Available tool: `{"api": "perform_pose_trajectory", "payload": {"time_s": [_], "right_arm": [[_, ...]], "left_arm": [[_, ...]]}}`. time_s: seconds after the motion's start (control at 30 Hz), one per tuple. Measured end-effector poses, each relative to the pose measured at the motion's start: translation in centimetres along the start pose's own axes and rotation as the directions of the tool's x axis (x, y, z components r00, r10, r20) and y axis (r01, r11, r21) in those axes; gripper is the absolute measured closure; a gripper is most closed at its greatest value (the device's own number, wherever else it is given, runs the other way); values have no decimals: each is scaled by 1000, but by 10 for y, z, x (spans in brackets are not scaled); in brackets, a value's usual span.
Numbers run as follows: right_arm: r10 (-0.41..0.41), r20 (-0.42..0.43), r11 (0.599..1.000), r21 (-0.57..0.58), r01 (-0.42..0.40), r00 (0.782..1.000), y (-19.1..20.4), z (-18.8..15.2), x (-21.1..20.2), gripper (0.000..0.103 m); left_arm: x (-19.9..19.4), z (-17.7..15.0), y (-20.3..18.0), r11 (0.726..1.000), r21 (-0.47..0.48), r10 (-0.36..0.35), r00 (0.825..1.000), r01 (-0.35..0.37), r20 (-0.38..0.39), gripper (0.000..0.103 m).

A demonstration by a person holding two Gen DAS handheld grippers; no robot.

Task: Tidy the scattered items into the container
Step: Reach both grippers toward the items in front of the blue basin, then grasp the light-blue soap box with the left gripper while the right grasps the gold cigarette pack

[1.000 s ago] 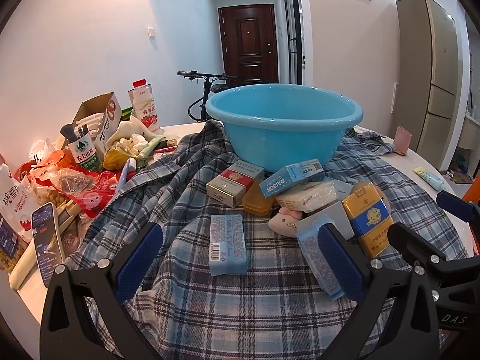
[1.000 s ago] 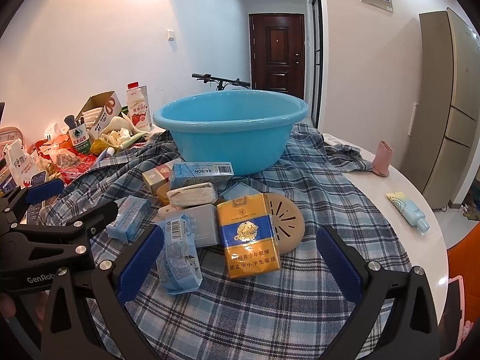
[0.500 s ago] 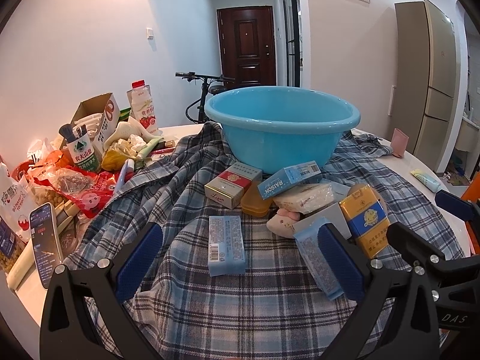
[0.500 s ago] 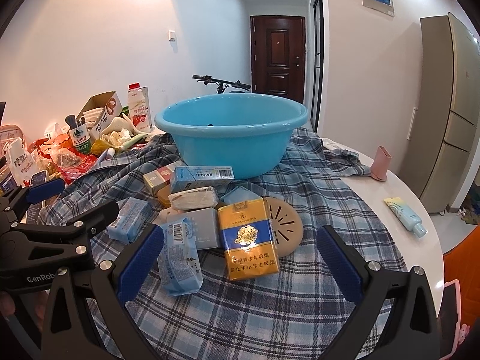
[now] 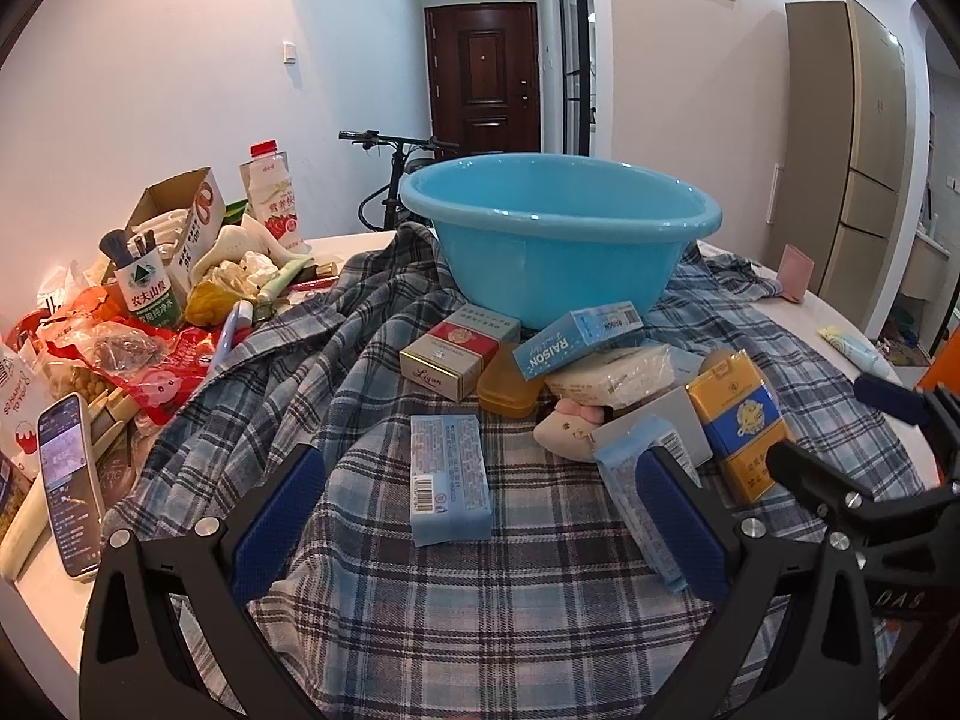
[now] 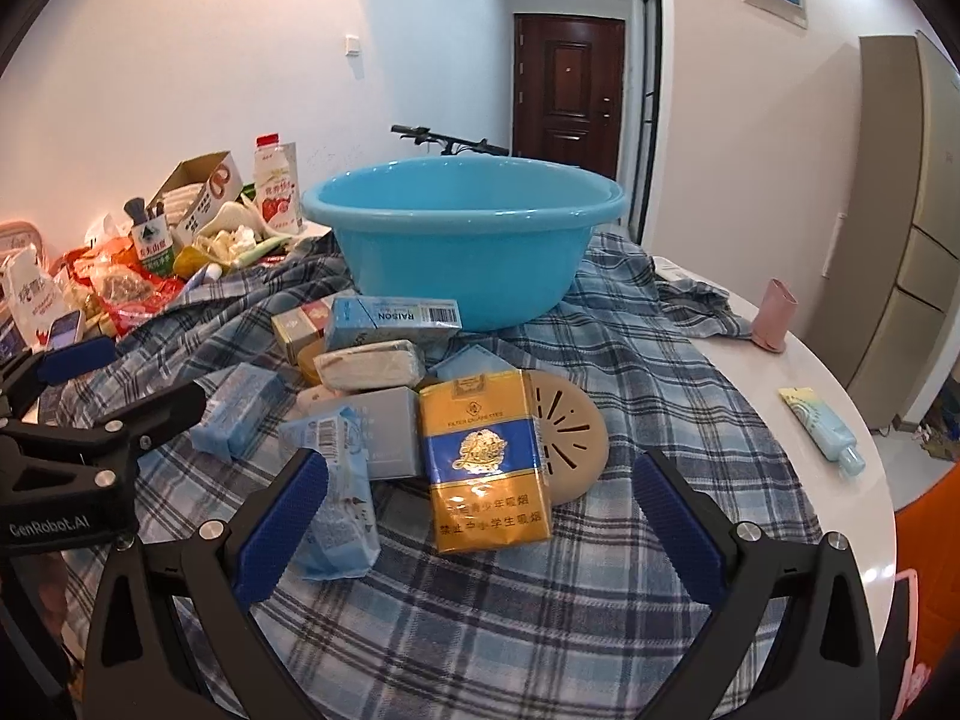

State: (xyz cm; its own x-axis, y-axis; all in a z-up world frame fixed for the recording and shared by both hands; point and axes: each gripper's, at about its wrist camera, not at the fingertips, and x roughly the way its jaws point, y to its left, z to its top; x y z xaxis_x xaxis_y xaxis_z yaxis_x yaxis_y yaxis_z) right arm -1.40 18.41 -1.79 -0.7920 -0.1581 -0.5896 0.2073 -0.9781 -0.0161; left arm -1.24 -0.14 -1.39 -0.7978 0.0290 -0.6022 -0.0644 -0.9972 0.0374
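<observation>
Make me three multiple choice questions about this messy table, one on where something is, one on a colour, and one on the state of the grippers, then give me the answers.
1. Where does the RAISON box lie?
A. inside the basin
B. in the pile in front of the basin
C. beside the pink cup

2. What colour is the basin?
A. light blue
B. red
C. white

3. How do the left gripper and right gripper stand?
A. both shut on boxes
B. one open, one shut
C. both open, holding nothing

Answers: 1 B, it rests on other packs just before the basin wall. 2 A, wall and rim are light blue. 3 C, each pair of blue pads stands wide apart over the plaid cloth.
</observation>
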Motion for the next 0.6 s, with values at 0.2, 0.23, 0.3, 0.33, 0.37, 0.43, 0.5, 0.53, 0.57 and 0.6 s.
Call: {"api": "perform_pose_trajectory", "payload": {"time_s": [0.2, 0.23, 0.3, 0.33, 0.37, 0.43, 0.5, 0.53, 0.57, 0.6], "right_arm": [[43, -54, 999, -23, -44, 998, -10, 4, 21, 0], [34, -71, 999, -35, -37, 997, -9, 4, 26, 0], [36, -95, 998, -55, -42, 995, -7, 5, 35, 0], [35, -104, 997, -62, -42, 994, -6, 5, 39, 0], [28, -112, 997, -71, -36, 993, -5, 5, 43, 2], [12, -131, 996, -90, -24, 991, -2, 5, 50, 12], [-14, -148, 994, -114, -3, 989, 2, 4, 57, 16], [-28, -157, 991, -131, 8, 987, 5, 4, 61, 16], [-32, -160, 990, -138, 9, 987, 6, 3, 63, 16], [-28, -164, 990, -140, 5, 986, 7, 2, 65, 16]], "left_arm": [[14, -5, 5, 1000, -7, -9, 999, 9, -30, 0], [16, -5, 7, 1000, -10, -12, 999, 11, -32, 0], [19, -5, 10, 1000, -16, -15, 999, 15, -37, 0], [20, -5, 12, 1000, -20, -17, 999, 16, -40, 0], [21, -5, 15, 1000, -25, -20, 999, 19, -40, 0], [25, -5, 22, 999, -42, -26, 999, 24, -46, 0], [29, -6, 30, 997, -69, -38, 998, 34, -57, 0], [32, -6, 34, 996, -84, -45, 997, 39, -63, 0], [34, -7, 37, 994, -98, -51, 996, 44, -69, 0], [36, -7, 40, 993, -110, -56, 996, 47, -76, 0]]}}
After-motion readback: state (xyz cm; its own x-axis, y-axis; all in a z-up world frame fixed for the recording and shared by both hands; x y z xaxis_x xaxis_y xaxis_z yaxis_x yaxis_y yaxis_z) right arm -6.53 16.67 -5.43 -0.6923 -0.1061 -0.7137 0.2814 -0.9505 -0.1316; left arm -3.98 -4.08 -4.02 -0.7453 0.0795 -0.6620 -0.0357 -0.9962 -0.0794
